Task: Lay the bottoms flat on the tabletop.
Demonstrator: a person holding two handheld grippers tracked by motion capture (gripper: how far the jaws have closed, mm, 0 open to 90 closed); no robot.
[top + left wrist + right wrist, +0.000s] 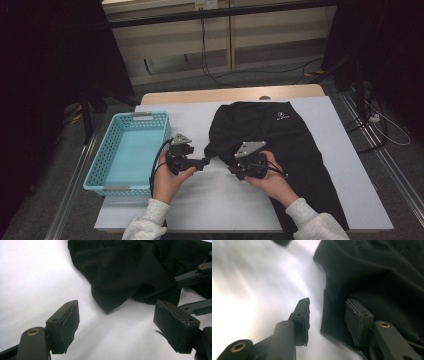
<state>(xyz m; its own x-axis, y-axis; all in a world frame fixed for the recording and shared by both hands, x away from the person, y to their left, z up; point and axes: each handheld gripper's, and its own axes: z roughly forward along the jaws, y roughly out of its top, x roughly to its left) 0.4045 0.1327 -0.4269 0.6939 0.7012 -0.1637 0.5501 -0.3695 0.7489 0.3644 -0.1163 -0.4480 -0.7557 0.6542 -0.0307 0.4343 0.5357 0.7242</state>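
the right gripper [327, 320] has its fingers [303, 315] parted and astride the near edge of the black garment [280, 145], one pad over bare white table [220, 200], the other over cloth, not yet pinching; the left gripper [116, 325] stands wide and grasps nothing, the garment's folded corner lying just ahead of its pads [70, 322]. the garment lies on the table's right half, long axis running away from the person, beside the blue basket [100, 165]; the right hand is nearer
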